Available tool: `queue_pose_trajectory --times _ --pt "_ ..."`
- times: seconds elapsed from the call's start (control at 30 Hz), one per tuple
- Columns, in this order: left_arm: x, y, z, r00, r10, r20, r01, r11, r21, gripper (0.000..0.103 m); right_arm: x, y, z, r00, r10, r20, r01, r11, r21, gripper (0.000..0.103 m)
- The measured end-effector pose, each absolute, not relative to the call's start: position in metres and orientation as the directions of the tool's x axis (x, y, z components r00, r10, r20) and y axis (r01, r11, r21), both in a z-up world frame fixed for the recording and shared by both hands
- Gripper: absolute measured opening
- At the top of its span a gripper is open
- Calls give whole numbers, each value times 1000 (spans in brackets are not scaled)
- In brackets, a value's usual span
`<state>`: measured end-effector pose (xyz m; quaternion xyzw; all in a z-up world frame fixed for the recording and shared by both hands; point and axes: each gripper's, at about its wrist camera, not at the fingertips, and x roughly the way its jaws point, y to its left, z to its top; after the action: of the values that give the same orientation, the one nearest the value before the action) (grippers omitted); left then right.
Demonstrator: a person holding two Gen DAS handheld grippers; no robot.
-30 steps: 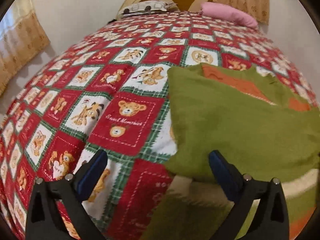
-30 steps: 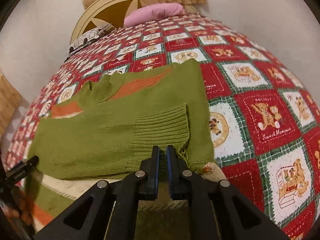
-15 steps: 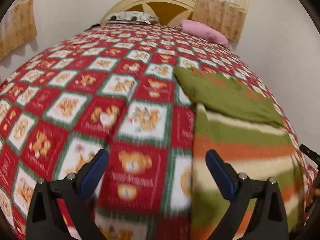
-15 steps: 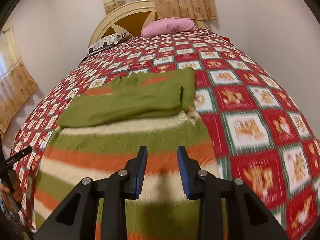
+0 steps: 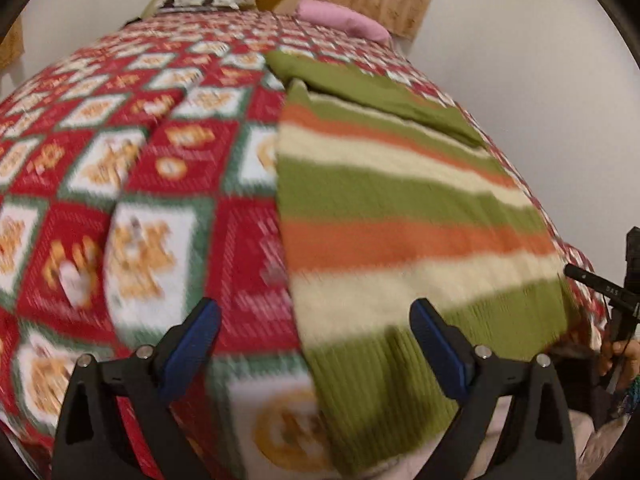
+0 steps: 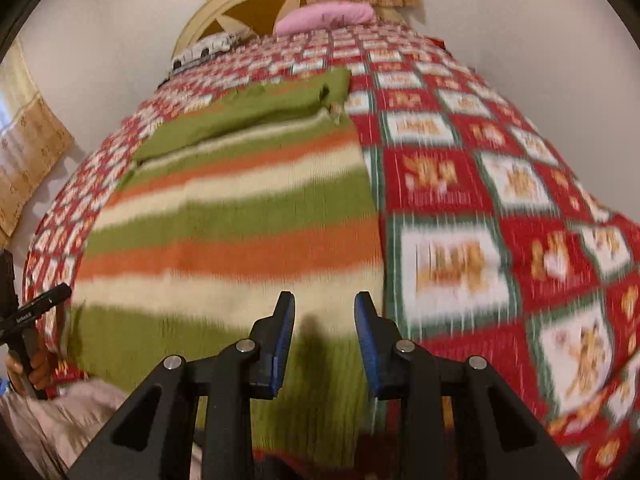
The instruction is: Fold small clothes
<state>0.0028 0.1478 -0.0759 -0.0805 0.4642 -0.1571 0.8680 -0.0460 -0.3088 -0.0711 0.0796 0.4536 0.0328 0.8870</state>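
Both grippers have pulled back from the sweater's far fold toward the near edge of the bed. A second ago the right gripper [image 6: 324,344] sat nearly closed at the folded-over green cuff; now its jaws are partly apart with nothing between them, hovering over the ribbed green hem. Left gripper [image 5: 316,344] jaws stand wide apart, empty, straddling the sweater's left edge near the hem.

Striped sweater [image 5: 400,216] lies flat along the right side of the bed [image 5: 120,152], hem at the near edge, top section and sleeves already folded down into a green band [image 6: 248,116] at its far end. Pink pillow [image 6: 324,18] sits at the headboard, well clear.

Read: top fold is done and released. Likely next step is pinching the hem corners to fold the bottom up. Frames are motion-blurred, so contact with the cloth can't be confirmed.
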Motion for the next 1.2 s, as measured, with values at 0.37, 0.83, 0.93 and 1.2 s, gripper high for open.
queue_pose_trajectory --times 0.37,0.83,0.93,1.2 --pt "-27 146 -78 510 -357 -782 209 934 -290 97 -87 -315 -84 594 102 -798 60 984 170 35" --pt "-40 139 -77 470 -428 -772 275 902 -333 74 -89 -296 -96 568 175 -804 -43 982 183 38" --pt "-40 135 -76 470 -413 -780 277 908 -314 64 -89 -302 -96 560 189 -807 -33 978 206 17" --pt "-34 139 -70 468 -392 -792 238 919 -314 7 -92 -313 -90 548 341 -764 -38 922 384 11"
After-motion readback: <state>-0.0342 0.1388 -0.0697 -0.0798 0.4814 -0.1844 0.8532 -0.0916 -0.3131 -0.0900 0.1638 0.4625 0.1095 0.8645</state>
